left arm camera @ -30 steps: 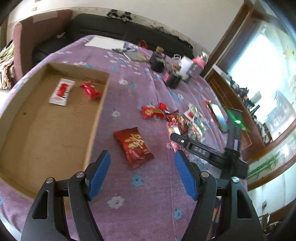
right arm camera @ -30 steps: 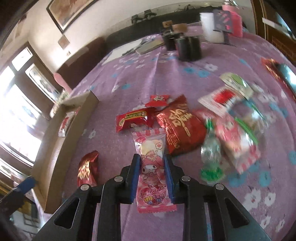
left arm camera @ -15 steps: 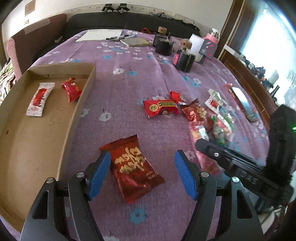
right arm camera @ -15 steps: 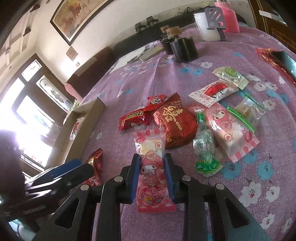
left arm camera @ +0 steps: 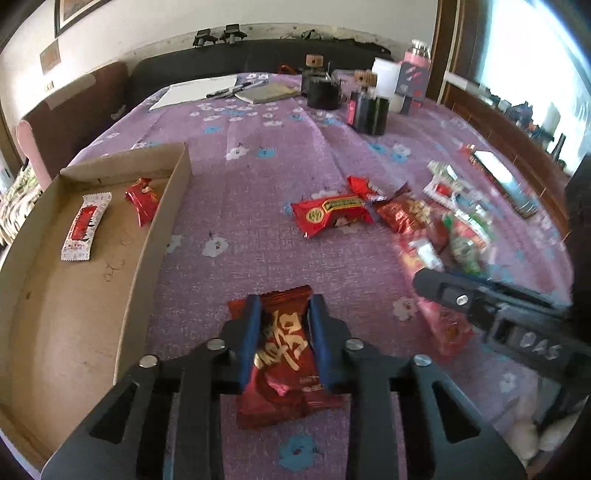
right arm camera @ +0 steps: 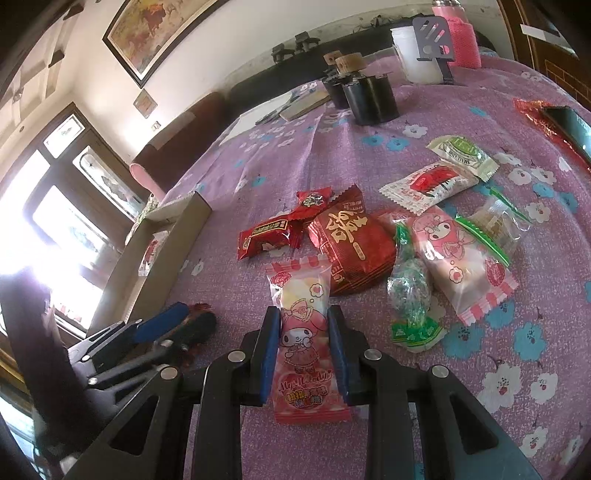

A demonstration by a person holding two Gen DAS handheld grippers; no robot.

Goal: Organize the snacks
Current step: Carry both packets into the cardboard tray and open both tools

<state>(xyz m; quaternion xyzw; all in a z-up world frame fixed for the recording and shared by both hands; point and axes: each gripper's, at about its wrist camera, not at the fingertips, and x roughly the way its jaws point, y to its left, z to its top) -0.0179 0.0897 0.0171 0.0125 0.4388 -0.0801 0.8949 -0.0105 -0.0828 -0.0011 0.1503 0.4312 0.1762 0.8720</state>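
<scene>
My left gripper [left arm camera: 284,314] is shut on a dark red snack packet with gold lettering [left arm camera: 284,354] on the purple flowered cloth. A shallow cardboard box [left arm camera: 74,280] lies to its left, holding a white-and-red sachet [left arm camera: 85,227] and a small red packet [left arm camera: 142,197]. My right gripper [right arm camera: 303,325] is shut on a pink My Melody candy packet [right arm camera: 304,332]. Beyond it lies a pile of loose snacks: a red bar packet [right arm camera: 267,236], a big red packet [right arm camera: 349,247], a green candy [right arm camera: 410,295] and a pink cartoon bag [right arm camera: 458,258].
Black jars [left arm camera: 365,107], a white container and a pink bottle [right arm camera: 456,35] stand at the far end, with paper, a pen and a notebook [left arm camera: 267,92]. A phone [left arm camera: 506,181] lies at the right edge. A dark sofa runs behind.
My left gripper has moved forward over the dark red packet and shut on it. My right gripper stays shut on the pink packet, with the view steadied.
</scene>
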